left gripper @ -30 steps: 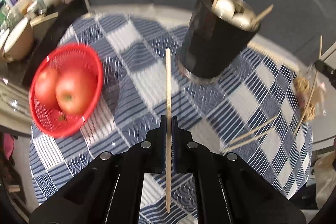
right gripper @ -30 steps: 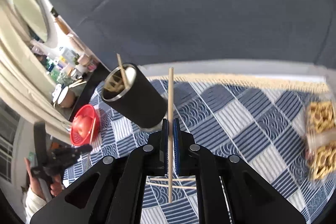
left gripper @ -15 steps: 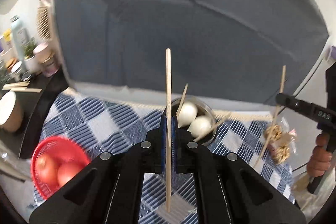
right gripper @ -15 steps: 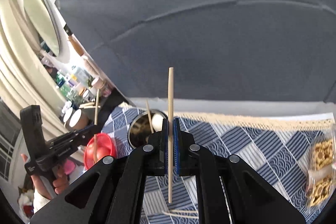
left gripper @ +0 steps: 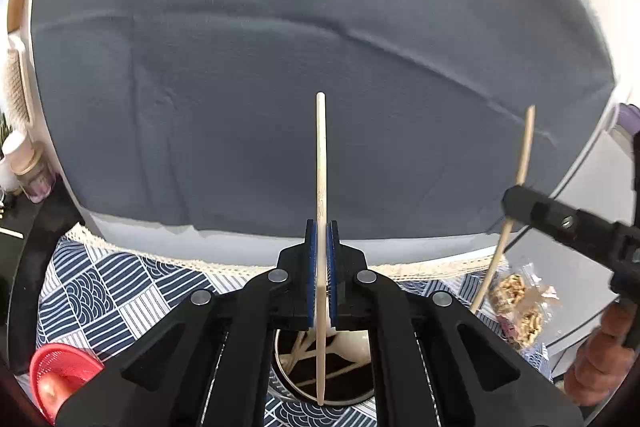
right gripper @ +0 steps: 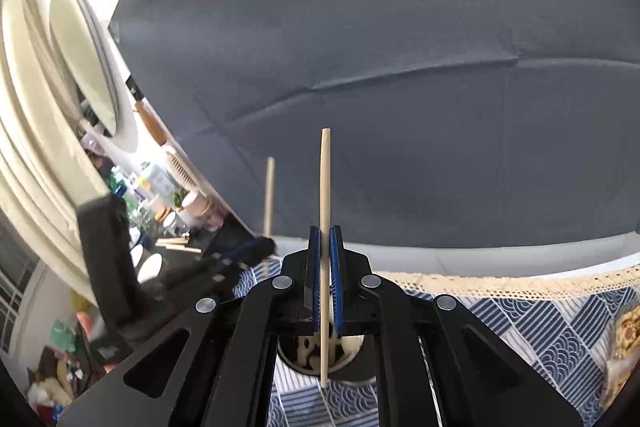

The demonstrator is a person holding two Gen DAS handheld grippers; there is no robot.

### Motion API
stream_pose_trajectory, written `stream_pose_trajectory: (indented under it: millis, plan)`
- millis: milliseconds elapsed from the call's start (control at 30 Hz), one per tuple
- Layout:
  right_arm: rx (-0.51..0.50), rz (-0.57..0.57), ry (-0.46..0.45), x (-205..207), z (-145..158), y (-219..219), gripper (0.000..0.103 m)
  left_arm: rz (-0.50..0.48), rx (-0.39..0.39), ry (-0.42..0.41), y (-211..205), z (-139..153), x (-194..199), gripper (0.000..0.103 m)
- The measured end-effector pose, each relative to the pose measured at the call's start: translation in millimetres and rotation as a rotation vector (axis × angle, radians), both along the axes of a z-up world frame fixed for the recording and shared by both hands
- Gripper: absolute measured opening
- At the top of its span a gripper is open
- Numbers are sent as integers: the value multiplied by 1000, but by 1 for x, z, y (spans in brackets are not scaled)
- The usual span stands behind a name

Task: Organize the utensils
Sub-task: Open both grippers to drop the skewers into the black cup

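Both grippers, left (left gripper: 321,277) and right (right gripper: 325,281), clamp light, stiff, slippery chopsticks (left gripper: 321,187) mid-shaft, holder (left gripper: 326,393) at 6 o'clock.

Table with blue-white patterned tablecloth (left gripper: 120,291), lace trim along its far edge. Dark metal cup (left gripper: 288,383) stands on it directly below the left gripper's fingers. Red basket (left gripper: 60,367) with an apple sits on the cloth low to that gripper's left; clear snack bag (left gripper: 520,307) lies to its right.
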State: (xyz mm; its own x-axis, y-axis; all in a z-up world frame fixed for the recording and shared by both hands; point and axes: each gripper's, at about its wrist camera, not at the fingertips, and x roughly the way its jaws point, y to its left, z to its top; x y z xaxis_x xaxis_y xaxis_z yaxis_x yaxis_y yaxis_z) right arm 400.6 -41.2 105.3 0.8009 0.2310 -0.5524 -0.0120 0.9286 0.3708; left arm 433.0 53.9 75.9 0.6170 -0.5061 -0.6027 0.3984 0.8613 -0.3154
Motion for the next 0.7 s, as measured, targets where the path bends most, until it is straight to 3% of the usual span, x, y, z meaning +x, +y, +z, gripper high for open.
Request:
stream_pose_trajectory:
  millis: [333,467,533,567,600,700]
  plan:
    - [-62,27,104,28,-40,19,5,-13,24,36,-51,-34,-30,5]
    - [-74,55,117,19,-48,18,9,-28,-4,51,-26,-40,-21,5]
    - [-62,70,124,13,-50,16,9,-24,11,16,-23,-36,-41,5]
    - [-68,68,132,10,-50,14,9,-17,25,-4,-18,-32,-27,9]
    - [-83,64,134,5,-50,11,12,-17,27,-13,-25,-28,-39,13]
    - [-135,64,133,-6,-46,10,34,8,21,-24,-21,-26,-63,22]
